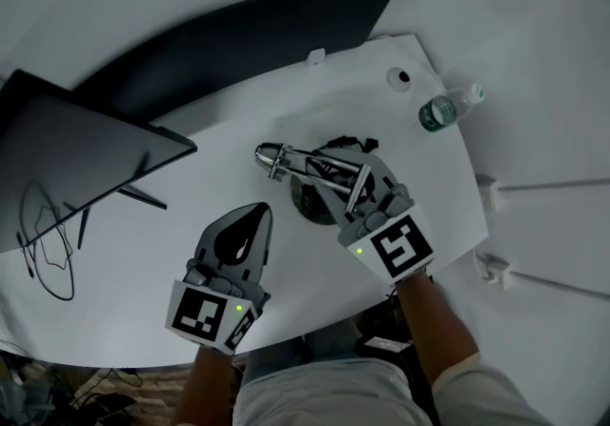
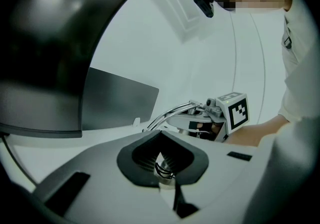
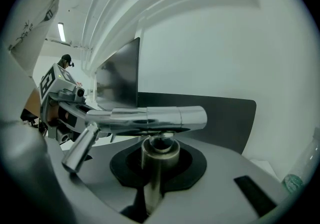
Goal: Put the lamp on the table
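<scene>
A chrome desk lamp [image 1: 305, 167] lies tilted over its dark round base [image 1: 307, 200] in the middle of the white table [image 1: 191, 195]. My right gripper [image 1: 357, 188] is shut on the lamp's metal stem [image 3: 152, 168]. In the right gripper view the chrome tube [image 3: 150, 117] crosses just above the jaws. The left gripper [image 1: 259, 213] rests on the table to the lamp's left, shut, and I see nothing held in it. From the left gripper view the lamp's arm [image 2: 172, 113] and the right gripper's marker cube [image 2: 236, 109] show ahead.
A dark monitor [image 1: 76, 148] stands at the table's left, with loose cables [image 1: 48, 253] below it. A plastic bottle [image 1: 443, 110] lies near the right edge, beside a small white round piece [image 1: 400, 78]. A black cable [image 1: 348, 142] sits behind the lamp.
</scene>
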Available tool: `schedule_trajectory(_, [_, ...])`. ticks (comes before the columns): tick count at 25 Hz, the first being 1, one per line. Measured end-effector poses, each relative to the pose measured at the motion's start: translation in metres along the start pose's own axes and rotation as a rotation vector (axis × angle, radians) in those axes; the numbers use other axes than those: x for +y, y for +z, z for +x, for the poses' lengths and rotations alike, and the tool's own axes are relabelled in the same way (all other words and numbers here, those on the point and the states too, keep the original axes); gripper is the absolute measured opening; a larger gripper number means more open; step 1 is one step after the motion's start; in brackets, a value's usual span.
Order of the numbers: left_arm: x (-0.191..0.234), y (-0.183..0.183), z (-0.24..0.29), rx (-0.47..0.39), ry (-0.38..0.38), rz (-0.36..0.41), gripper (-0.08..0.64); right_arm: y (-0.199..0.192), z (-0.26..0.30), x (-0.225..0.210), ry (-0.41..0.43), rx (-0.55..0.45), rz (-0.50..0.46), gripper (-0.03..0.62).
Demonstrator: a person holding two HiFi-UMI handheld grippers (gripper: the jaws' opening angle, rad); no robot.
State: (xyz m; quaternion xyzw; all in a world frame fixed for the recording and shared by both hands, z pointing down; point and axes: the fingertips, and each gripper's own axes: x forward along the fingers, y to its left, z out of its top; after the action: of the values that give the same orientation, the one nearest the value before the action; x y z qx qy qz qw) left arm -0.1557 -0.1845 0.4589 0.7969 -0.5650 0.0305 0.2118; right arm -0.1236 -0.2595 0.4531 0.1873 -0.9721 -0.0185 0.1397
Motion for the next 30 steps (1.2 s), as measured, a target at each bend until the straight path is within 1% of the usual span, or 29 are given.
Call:
schedule_trajectory(5, [-0.002, -0.001, 0.002, 0.002, -0.001, 0.01, 0.002, 0.0, -0.001, 0.0, 0.002, -0.014, 0.01, 0.044])
schedule_trajectory(8, [-0.004, 0.0, 0.003, -0.008, -0.004, 0.013, 0.002, -0.002, -0.001, 0.0, 0.001, -0.011, -0.012, 0.044])
schedule_trajectory(14, [-0.009, -0.001, 0.0, -0.007, -0.005, 0.007, 0.002, -0.002, -0.001, 0.002, 0.0, -0.021, -0.016, 0.044])
schedule_trajectory(17, [-0.01, -0.002, -0.002, -0.006, -0.004, 0.012, 0.002, -0.004, -0.002, 0.004, 0.006, -0.009, -0.029, 0.047])
schedule_trajectory(18, [-0.01, -0.001, -0.002, -0.006, -0.004, 0.009, 0.002, -0.005, -0.002, 0.004, 0.007, -0.002, -0.029, 0.058])
schedule_trajectory(20, [-0.011, 0.0, -0.003, -0.013, -0.004, 0.009, 0.002, -0.008, -0.001, 0.006, 0.011, 0.011, -0.022, 0.117])
schedule_trajectory(21, [-0.012, 0.001, -0.003, -0.016, -0.005, 0.013, 0.002, -0.01, -0.002, 0.006, 0.012, 0.016, -0.02, 0.133])
schedule_trajectory(24, [-0.014, 0.0, -0.005, -0.01, -0.008, 0.015, 0.002, -0.011, -0.006, 0.005, 0.0, 0.017, -0.023, 0.144])
schedule_trajectory(30, [-0.019, 0.0, -0.011, -0.008, -0.009, 0.02, 0.002, -0.01, -0.019, 0.003, -0.026, 0.014, -0.015, 0.146])
